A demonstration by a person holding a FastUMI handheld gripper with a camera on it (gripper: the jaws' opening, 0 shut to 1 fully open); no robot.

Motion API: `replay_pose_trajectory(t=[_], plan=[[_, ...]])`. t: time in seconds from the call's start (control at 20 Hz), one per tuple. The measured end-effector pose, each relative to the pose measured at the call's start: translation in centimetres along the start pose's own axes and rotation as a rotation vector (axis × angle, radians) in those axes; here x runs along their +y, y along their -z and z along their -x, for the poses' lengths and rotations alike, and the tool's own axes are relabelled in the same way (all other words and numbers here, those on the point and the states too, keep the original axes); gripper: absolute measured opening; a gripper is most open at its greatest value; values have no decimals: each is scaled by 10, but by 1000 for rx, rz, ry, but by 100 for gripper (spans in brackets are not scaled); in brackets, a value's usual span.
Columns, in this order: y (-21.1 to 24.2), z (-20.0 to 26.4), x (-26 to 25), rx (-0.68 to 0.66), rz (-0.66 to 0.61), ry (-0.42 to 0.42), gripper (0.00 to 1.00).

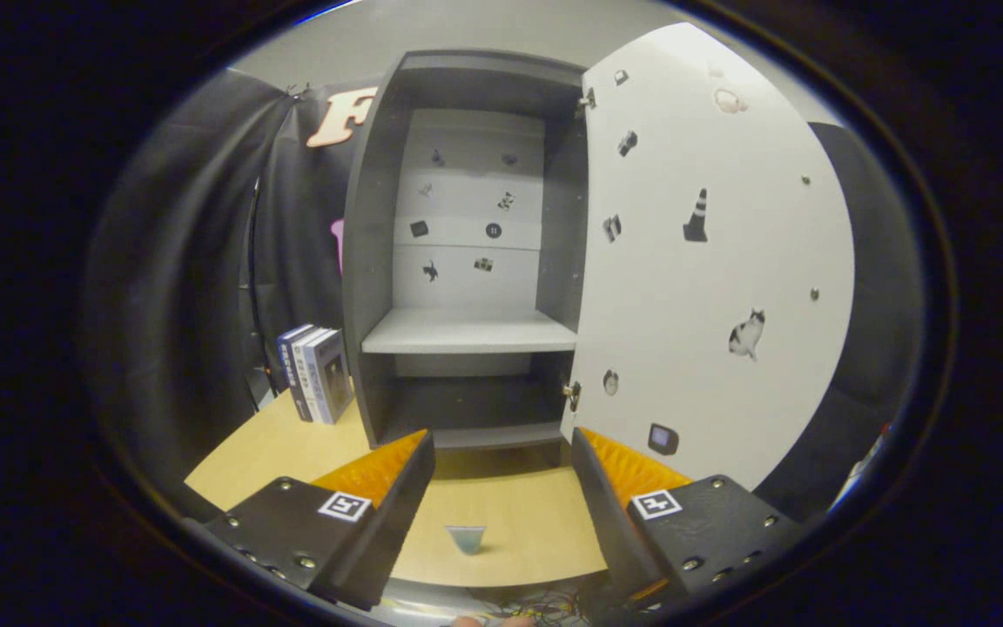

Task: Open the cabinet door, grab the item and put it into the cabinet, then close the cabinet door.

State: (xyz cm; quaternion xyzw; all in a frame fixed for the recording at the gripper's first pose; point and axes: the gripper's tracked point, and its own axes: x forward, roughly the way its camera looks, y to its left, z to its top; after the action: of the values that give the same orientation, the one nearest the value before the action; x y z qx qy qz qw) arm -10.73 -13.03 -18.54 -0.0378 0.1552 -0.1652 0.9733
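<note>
Tool (501,475) spread wide, nothing held, both fingers level and aimed straight at the cabinet. One small pale cup-like item (467,538) on the tabletop (266,448), between the fingers near their base, touching neither. Just ahead: one cabinet (371,261), its one door (710,287) swung open to the right, stickers on its inner face. One shelf (467,331) inside, bare, with a lower compartment under it. Ahead-left beside the cabinet: three books (314,373) standing upright.
</note>
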Motion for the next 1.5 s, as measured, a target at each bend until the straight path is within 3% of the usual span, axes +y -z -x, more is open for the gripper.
replay_pose_trajectory(t=[0.35, 0.8, 1.05, 1.15, 1.25, 1.5], plan=[[97, -33, 16, 133, -71, -27, 93], [197, -84, 52, 339, 17, -101, 94], [241, -114, 58, 442, 54, -80, 93], [251, -122, 59, 472, 68, -75, 86], [253, -124, 58, 481, 84, -72, 54], [251, -130, 59, 502, 86, -45, 48]])
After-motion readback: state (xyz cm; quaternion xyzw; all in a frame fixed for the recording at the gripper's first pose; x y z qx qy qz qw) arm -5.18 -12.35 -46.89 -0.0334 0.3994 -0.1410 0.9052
